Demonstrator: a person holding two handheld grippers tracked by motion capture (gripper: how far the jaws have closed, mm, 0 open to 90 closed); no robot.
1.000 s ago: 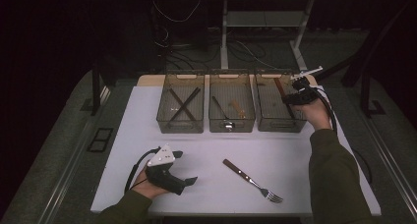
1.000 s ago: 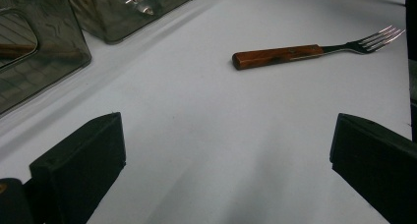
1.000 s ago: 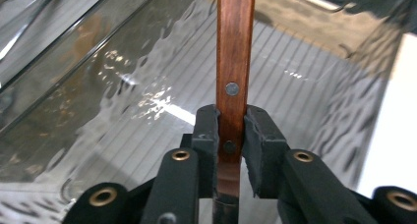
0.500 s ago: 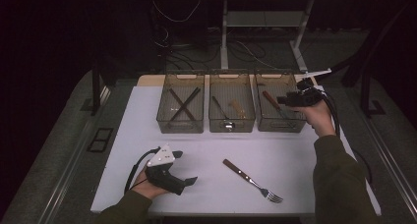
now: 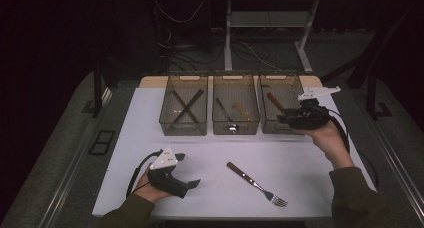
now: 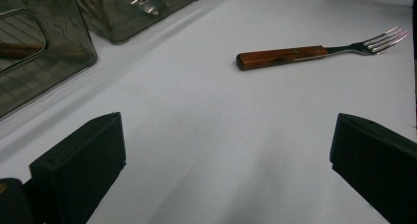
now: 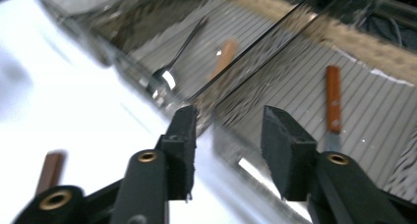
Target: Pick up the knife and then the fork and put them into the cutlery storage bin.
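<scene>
The right gripper (image 5: 288,119) has fingers (image 7: 282,150) part-way apart after just closing a little, nothing between them, at the near wall of the right-hand bin (image 5: 295,80), which holds a wooden-handled knife (image 5: 275,102). The left gripper (image 5: 187,170), fingers wide apart and empty, rests near the surface's (image 5: 310,173) front left corner; the fork (image 5: 256,183) lies toward the front edge.

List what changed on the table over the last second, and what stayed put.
The right tongs drew back out of the right bin toward the person, their jaws opening then closing partway, with nothing between them; a wooden-handled knife lies in that bin. The left tongs, the fork and all three bins stayed in place.
</scene>
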